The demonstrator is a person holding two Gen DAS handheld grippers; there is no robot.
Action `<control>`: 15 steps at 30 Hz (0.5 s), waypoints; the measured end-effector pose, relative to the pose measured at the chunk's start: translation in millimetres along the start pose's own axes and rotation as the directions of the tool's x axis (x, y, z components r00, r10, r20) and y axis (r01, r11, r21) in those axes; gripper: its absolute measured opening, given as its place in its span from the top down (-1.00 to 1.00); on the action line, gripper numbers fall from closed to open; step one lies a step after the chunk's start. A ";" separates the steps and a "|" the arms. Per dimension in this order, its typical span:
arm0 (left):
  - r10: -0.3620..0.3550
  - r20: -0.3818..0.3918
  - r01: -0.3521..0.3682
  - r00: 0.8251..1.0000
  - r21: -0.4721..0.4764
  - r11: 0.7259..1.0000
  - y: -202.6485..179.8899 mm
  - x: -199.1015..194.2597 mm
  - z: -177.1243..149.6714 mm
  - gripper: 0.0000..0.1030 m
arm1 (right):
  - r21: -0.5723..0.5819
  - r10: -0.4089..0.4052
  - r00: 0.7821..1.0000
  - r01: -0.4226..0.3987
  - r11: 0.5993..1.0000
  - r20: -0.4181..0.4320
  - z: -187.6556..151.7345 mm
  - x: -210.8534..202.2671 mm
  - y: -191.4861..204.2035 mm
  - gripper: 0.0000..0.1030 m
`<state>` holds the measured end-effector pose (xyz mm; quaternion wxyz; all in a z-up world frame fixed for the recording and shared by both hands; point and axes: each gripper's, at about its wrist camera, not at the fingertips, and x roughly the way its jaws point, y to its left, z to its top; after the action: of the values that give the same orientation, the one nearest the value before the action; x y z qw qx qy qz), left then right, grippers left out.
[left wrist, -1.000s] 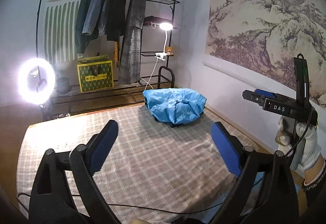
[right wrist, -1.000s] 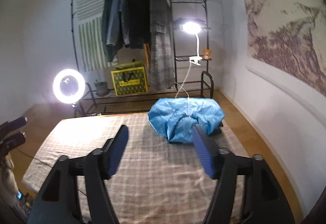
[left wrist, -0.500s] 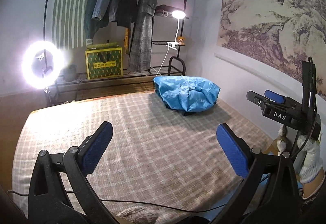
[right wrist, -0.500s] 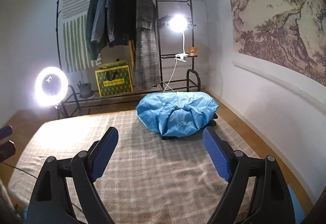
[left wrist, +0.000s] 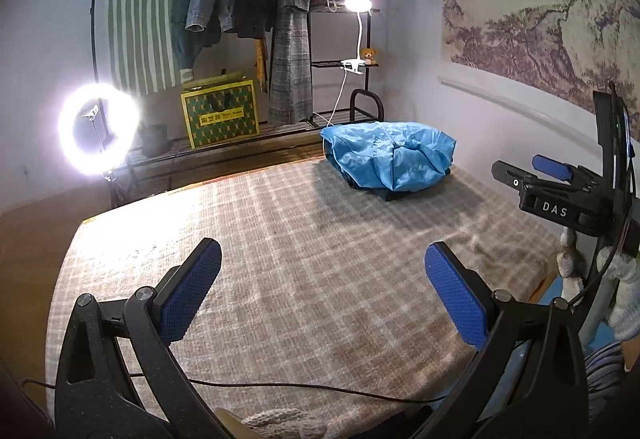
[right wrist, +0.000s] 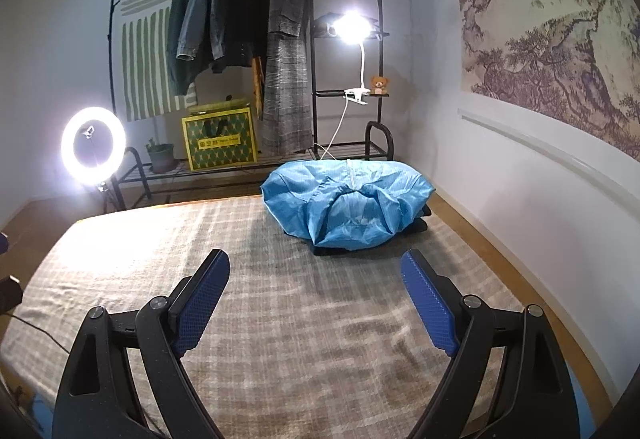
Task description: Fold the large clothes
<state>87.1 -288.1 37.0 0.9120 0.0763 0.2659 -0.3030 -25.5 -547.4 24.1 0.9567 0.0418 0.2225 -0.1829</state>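
Observation:
A crumpled light-blue garment (left wrist: 392,155) lies in a heap at the far right of the plaid-covered bed (left wrist: 280,239). In the right wrist view the blue garment (right wrist: 348,203) rests on a darker folded pile (right wrist: 416,227). My left gripper (left wrist: 320,251) hangs open over the near part of the bed, nothing between its blue pads. My right gripper (right wrist: 314,257) is open too, empty, pointing at the heap from a short way off. The right gripper (left wrist: 520,167) also shows at the right edge of the left wrist view, held by a gloved hand (left wrist: 624,279).
Behind the bed stands a black clothes rack (right wrist: 312,39) with several hanging coats, a yellow-green box (right wrist: 220,143), a clip lamp (right wrist: 352,27) and a ring light (right wrist: 94,145). A thin black cable (left wrist: 300,387) crosses the bed's near edge. A wall (right wrist: 520,179) runs along the right.
Both grippers have sunk toward the bed and tilted down a little. The right gripper's jaws have spread wider. The blue heap has not moved.

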 end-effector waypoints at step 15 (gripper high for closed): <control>-0.002 -0.007 0.002 1.000 0.015 1.000 -5.7 0.5 -4.7 -1.00 | -0.009 -0.006 1.000 0.005 1.000 -0.010 -2.8 3.4 2.3 -0.70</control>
<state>81.9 -291.5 32.9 0.9101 0.0839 0.2670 -0.3057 -22.9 -546.0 20.1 0.9552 0.0379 0.2283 -0.1843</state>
